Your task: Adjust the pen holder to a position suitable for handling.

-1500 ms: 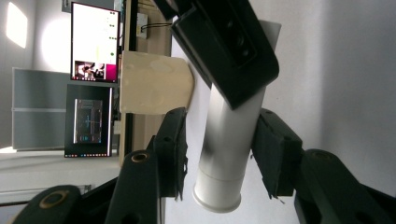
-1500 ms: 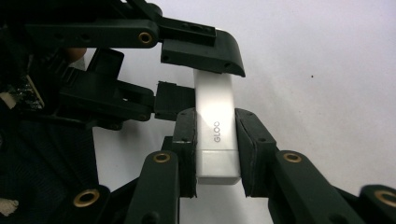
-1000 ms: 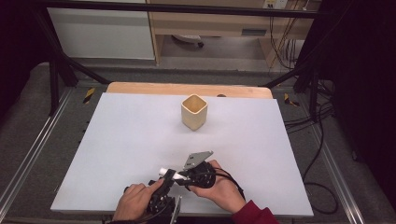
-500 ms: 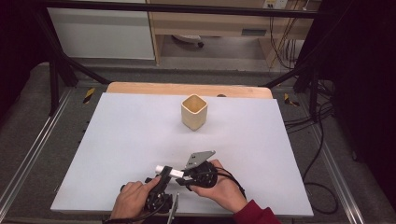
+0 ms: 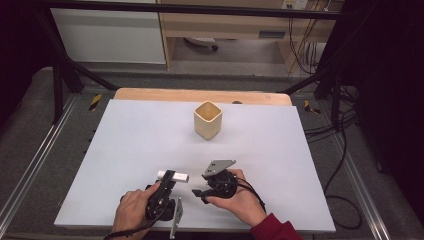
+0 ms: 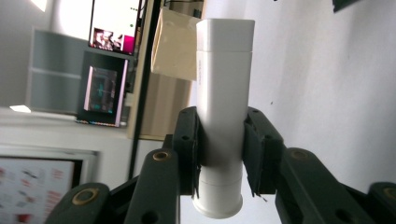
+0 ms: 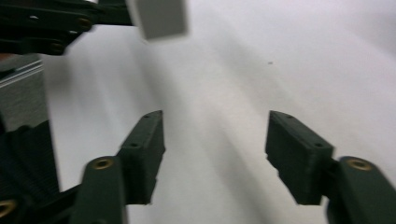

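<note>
Since the earlier frame your two hands drew apart, the tube going left with its gripper.

You had the one white tube [image 6: 224, 116] clamped crosswise in your left gripper [image 5: 168, 178], near the table's [image 5: 300, 150] near edge; your right gripper [image 5: 202, 191] gaped empty just beside. One wooden cup [image 5: 207, 119] stood far off, likely where you would next carry the tube.
</note>
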